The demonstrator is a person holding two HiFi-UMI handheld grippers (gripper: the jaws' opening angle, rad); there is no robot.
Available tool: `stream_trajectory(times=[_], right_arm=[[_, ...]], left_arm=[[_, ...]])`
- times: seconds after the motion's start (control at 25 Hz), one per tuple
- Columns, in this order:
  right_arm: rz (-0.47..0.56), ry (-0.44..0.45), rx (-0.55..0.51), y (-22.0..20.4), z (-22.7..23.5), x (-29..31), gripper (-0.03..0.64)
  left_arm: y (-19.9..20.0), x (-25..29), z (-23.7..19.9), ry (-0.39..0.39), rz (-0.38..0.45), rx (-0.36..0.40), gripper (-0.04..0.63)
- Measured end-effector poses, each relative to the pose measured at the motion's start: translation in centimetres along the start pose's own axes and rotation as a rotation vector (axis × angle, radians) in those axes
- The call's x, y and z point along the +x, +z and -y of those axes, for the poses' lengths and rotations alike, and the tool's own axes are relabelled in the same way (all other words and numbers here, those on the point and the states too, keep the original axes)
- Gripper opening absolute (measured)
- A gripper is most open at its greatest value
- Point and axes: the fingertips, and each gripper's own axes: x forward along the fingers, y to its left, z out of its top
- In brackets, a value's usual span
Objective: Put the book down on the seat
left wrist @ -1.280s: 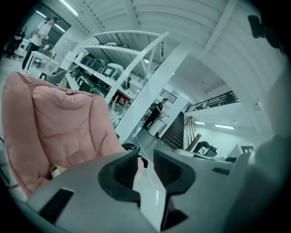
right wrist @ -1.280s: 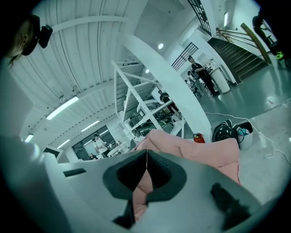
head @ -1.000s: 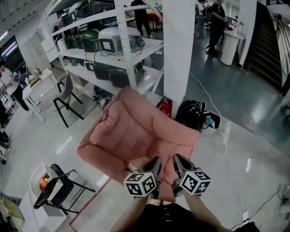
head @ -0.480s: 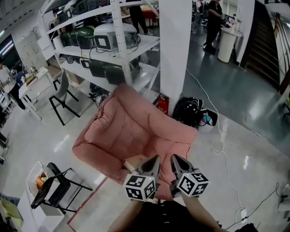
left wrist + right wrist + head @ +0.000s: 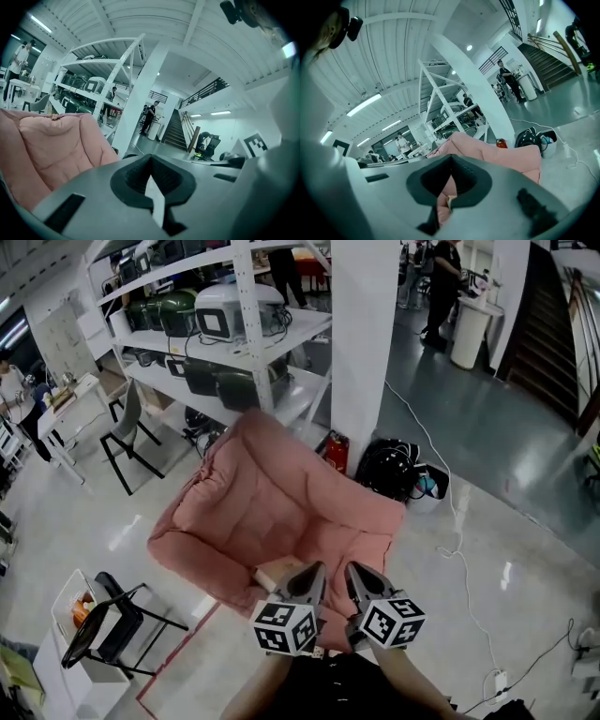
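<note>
A tan book (image 5: 276,573) lies flat on the front lip of the pink cushioned seat (image 5: 272,493), which also shows in the left gripper view (image 5: 42,145) and the right gripper view (image 5: 501,152). My left gripper (image 5: 317,569) hovers just right of the book with its tips together and nothing between them; its jaws meet in its own view (image 5: 150,158). My right gripper (image 5: 352,568) hangs beside it over the seat's front edge. Its jaws (image 5: 451,157) also touch at the tips and hold nothing.
Behind the seat stand a white shelving rack (image 5: 234,324) with appliances and a white pillar (image 5: 370,343). A red fire extinguisher (image 5: 337,454) and a black bag (image 5: 394,470) sit at the pillar's foot. A black chair (image 5: 103,624) stands front left. A white cable (image 5: 459,521) crosses the floor.
The head view has shifted slightly, so the seat and both grippers sit a little lower left. The book keeps its place on the seat's front lip.
</note>
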Motion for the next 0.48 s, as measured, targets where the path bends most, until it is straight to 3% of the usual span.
stream_trajectory(times=[0.48], right_arm=[[-0.004, 0.001, 0.007, -0.45, -0.59, -0.04, 0.012]], left_arm=[[-0.13, -0.64, -0.90, 0.018, 0.001, -0.030, 0.009]])
